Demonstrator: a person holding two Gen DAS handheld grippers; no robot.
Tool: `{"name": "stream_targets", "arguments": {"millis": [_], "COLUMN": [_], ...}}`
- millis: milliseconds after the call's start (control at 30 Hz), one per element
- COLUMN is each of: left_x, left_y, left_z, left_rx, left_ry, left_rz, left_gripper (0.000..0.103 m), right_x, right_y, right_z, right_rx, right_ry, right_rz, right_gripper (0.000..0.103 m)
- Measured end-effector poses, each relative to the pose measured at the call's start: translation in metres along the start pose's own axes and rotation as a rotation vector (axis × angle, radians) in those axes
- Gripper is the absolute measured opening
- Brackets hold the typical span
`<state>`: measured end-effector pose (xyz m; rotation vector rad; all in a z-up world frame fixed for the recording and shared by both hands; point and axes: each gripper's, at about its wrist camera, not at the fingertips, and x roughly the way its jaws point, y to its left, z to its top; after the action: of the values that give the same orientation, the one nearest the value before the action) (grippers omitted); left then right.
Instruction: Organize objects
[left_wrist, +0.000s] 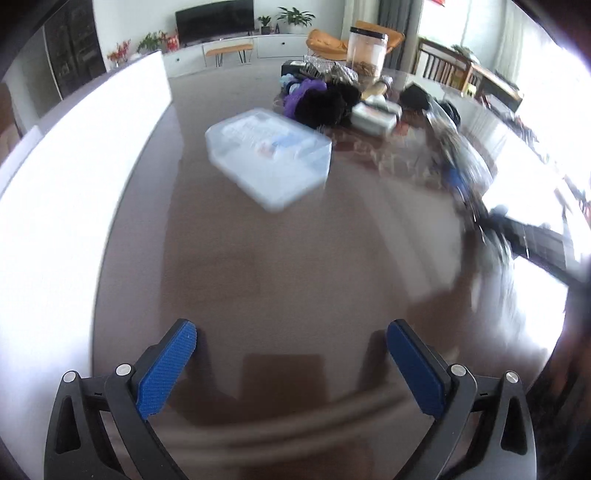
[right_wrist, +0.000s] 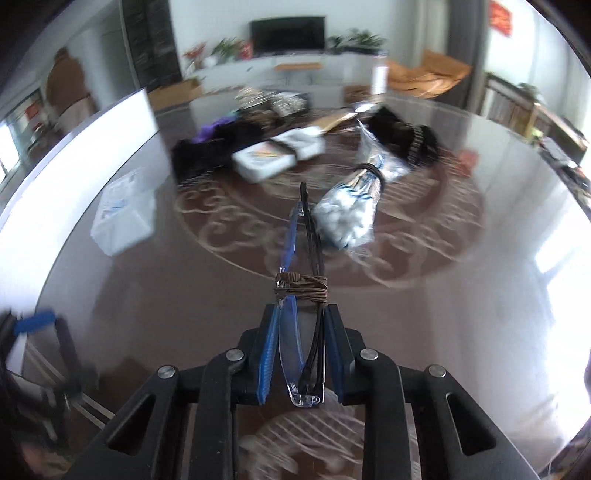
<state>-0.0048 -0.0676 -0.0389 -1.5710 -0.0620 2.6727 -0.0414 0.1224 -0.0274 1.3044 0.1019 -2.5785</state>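
Glasses bundle (right_wrist: 301, 295), two pairs tied with brown cord, sits clamped between my right gripper (right_wrist: 300, 354) fingers, lifted above the table (right_wrist: 461, 295), presumably for transfer to the clear plastic box (right_wrist: 123, 214) at 10 o'clock. My left gripper (left_wrist: 291, 365) hangs spread wide, empty, over bare tabletop; box (left_wrist: 269, 155) lies at 12 o'clock.

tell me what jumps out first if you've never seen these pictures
In the right wrist view, the right hand-held gripper is shut on a bundle of glasses tied with brown cord, sticking out over the glossy table. Just beyond lies a clear bag of cotton swabs. In the left wrist view, the left hand-held gripper is open and holds nothing, with a translucent box ahead of it.
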Motion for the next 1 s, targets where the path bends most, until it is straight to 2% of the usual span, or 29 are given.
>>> {"name": "stream_targets", "arguments": {"millis": [100,267,367,433,500,600,700,767,833,867,1000], "left_x": [0.02,0.057,0.069,0.072,0.07,0.064,0.055,0.051,0.055,0.059,0.062], "left_y": [0.0,0.001,0.011,0.018,0.021,0.012,-0.008,-0.02,-0.019,-0.014,-0.009], "left_z": [0.041,0.093,0.113,0.121,0.12,0.108,0.087,0.083,0.086,0.089,0.091], "left_rx": [-0.074,-0.138,-0.145,-0.126,-0.093,-0.001,0.128,0.163,0.138,0.108,0.077], "left_ry": [-0.006,0.018,0.02,-0.01,-0.057,-0.078,-0.098,-0.098,-0.091,-0.077,-0.071], "left_rz": [0.001,0.133,0.148,0.177,0.141,0.082,0.0,-0.024,-0.003,0.011,0.023], "left_gripper": [0.103,0.103,0.103,0.103,0.082,0.082,0.081,0.082,0.093,0.103,0.103], "right_x": [0.003,0.0,0.006,0.003,0.003,0.002,0.002,0.002,0.003,0.003,0.004], "right_y": [-0.003,0.01,0.017,0.016,0.014,0.003,-0.008,-0.013,-0.015,-0.015,-0.016], "right_z": [0.005,-0.003,-0.005,-0.008,-0.007,-0.007,-0.007,-0.007,-0.006,-0.006,-0.006], "right_rx": [0.028,-0.021,-0.065,-0.071,-0.055,-0.005,0.048,0.07,0.077,0.078,0.085], "right_ry": [-0.007,-0.017,-0.013,-0.012,-0.013,-0.016,-0.016,-0.012,-0.008,-0.007,-0.004], "right_rz": [0.021,0.041,0.016,0.012,0.019,0.018,0.013,0.005,0.003,0.005,0.024], "right_gripper": [0.028,0.052,0.062,0.065,0.065,0.065,0.072,0.084,0.09,0.092,0.098]}}
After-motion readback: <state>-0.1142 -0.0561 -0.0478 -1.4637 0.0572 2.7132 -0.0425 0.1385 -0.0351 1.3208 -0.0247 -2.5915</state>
